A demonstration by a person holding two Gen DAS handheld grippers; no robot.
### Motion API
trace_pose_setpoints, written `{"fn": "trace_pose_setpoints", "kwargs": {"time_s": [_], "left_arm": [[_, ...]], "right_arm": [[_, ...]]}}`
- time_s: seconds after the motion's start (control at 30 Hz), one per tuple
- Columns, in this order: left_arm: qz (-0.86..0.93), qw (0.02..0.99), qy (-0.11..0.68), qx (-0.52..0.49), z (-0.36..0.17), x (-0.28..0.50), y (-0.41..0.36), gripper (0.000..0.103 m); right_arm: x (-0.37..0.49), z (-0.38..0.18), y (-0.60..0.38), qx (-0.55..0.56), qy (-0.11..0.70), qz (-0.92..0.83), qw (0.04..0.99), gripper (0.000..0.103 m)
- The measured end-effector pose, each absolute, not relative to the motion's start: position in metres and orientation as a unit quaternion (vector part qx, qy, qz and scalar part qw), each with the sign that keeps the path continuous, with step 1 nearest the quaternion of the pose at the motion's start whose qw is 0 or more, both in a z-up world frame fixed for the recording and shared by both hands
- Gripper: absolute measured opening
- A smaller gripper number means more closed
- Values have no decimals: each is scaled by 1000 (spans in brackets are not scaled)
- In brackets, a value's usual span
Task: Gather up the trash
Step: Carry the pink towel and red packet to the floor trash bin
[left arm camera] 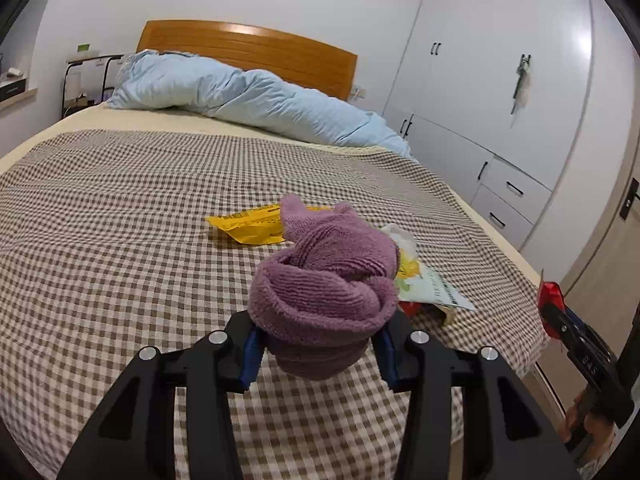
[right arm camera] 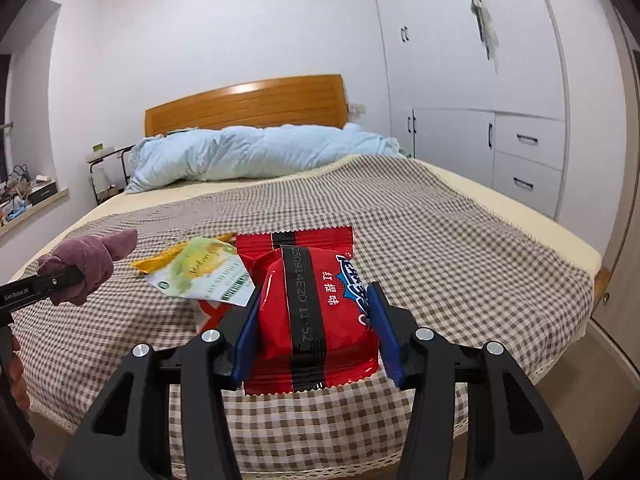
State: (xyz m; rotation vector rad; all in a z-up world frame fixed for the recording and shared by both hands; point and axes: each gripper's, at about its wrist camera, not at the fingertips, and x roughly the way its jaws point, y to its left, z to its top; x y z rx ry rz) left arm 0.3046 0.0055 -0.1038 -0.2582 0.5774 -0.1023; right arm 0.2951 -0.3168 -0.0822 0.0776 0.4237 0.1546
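My left gripper (left arm camera: 318,350) is shut on a rolled purple towel (left arm camera: 324,280), held above the checked bedspread (left arm camera: 120,220); the same purple towel (right arm camera: 86,264) shows at the left of the right wrist view. My right gripper (right arm camera: 314,330) is shut on a red snack packet (right arm camera: 312,312), lifted over the near edge of the bed; that red packet (left arm camera: 551,294) peeks in at the right of the left wrist view. On the bedspread lie a yellow wrapper (left arm camera: 250,226) and a white-green wrapper (right arm camera: 204,276) with a barcode, partly over a red-white scrap (right arm camera: 212,314).
A blue duvet (left arm camera: 248,96) is bunched by the wooden headboard (left arm camera: 248,50). White wardrobes and drawers (left arm camera: 500,100) line the right wall. A bedside table (right arm camera: 106,160) stands at the far left. A hand (right arm camera: 18,372) holds the left gripper's handle.
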Motion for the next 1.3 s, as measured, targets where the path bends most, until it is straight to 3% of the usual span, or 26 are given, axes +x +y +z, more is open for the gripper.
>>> {"fn": "trace_pose_setpoints", "kwargs": {"time_s": [0.4,1.3], "left_arm": [[-80,951,272,-124,-78,245,-3,44],[-111,950,275,-93,-51,124,-17,44]], "right_arm": [[251,-50,-304,18,174,97,980,50],[147,-46,-297,1,183,143,973,50]]}}
